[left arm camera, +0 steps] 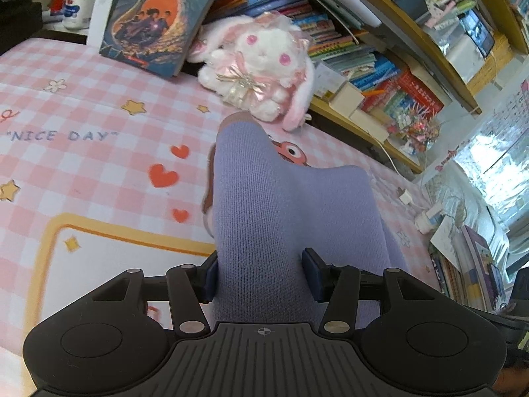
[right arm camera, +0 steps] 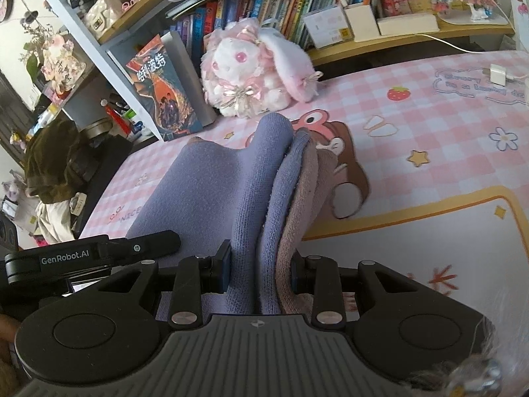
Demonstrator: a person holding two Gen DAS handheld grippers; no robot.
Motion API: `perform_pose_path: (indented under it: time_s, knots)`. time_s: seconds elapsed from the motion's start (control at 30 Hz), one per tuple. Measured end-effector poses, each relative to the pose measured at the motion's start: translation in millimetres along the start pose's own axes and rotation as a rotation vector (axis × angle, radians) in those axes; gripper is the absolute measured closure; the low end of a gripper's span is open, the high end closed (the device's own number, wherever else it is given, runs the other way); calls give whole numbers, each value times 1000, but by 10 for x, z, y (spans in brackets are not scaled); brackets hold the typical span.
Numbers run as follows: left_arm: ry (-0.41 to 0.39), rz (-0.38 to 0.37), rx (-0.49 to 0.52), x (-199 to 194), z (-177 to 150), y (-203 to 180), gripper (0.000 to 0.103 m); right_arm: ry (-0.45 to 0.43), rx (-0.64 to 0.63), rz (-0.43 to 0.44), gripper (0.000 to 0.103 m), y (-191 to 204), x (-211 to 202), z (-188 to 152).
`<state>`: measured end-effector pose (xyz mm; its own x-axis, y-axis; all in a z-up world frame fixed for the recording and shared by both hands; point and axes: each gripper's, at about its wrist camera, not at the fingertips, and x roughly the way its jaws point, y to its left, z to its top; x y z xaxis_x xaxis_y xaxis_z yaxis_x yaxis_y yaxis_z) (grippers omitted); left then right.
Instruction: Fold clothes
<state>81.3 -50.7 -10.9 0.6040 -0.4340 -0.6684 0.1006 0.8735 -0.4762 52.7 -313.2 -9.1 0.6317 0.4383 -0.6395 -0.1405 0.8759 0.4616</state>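
Left gripper: jaws clamped on a gathered fold of the purple knit garment, cloth filling the gap betw. both pads. Right gripper: clenched likewise on the same garment, here bunched in several layers, purple on the left side, a pinkish-brown layer against the right pad. Garment runs fwd from both grippers and appears raised off the pink checked mat, its far end drooping near the plush rabbit; whether that end touches the mat cannot be told. In the right wrist view the left gripper's body, marked GenRobot.AI, sits just beside the right one, at its left. Mat bears hearts, stars, "NICE DAY" lettering and a cartoon figure partly under the cloth. Plush rabbit sits at the mat's far edge, beside a book leaning upright against the shelving. Bookshelf behind, packed w. books. White charger plug w. cable lies on the mat, well apart from the garment
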Motion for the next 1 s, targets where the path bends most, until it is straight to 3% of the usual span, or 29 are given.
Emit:
perform_pose_path:
  time_s: [0.57,1.0]
  knots:
    - [-8,-67,-2,-172,622,1042,53,-30,-89,-49,74,1017,731,103]
    - [-94,-90,38,223,1378,1407,53,-109,-195,-74,74,1335,1478,677]
